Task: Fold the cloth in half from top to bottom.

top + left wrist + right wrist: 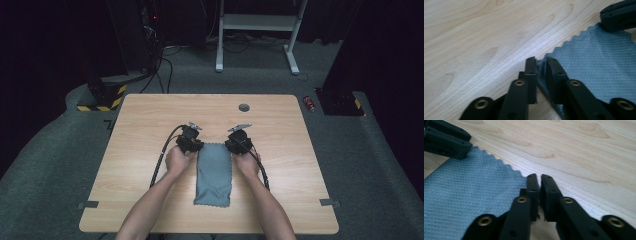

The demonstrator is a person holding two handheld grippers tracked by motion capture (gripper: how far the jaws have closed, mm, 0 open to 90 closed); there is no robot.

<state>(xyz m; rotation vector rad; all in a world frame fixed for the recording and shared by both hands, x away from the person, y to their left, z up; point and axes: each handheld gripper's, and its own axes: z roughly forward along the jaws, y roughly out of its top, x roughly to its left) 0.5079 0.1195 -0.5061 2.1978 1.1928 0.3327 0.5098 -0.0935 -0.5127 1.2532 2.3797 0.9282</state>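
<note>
Cloth (214,174), grey-blue w/ a fine waffle weave and pinked zigzag edges, lies flat on the wooden table (150,130), roughly at the table's middle, long side running toward the person, near end well short of the table's front edge. Its two far corners are where the grippers sit. Left gripper (540,63) is at the far-left corner: in the left gripper view a bunched bit of fabric stands up between the two black jaws, which are drawn in close and pinching that corner (only a narrow slot left, filled w/ cloth). Right gripper (538,180) is at the far-right corner: in the right gripper view its jaws are pressed nearly together right at the cloth's corner edge, but whether any fabric is actually caught between the pads I cannot tell; the corner tip runs in under the left-hand jaw. Each gripper view also catches the other gripper as a dark block at the cloth's opposite corner. From the high view both hands, left hand (178,159) and right hand (247,162), rest just beside the cloth's long edges, forearms coming in from the near side, a black cable looping back from each gripper. Farther out: a small dark round grommet (244,107) near the table's far edge, grey carpet around, a red can (309,103) on the floor beyond the right far corner.
</note>
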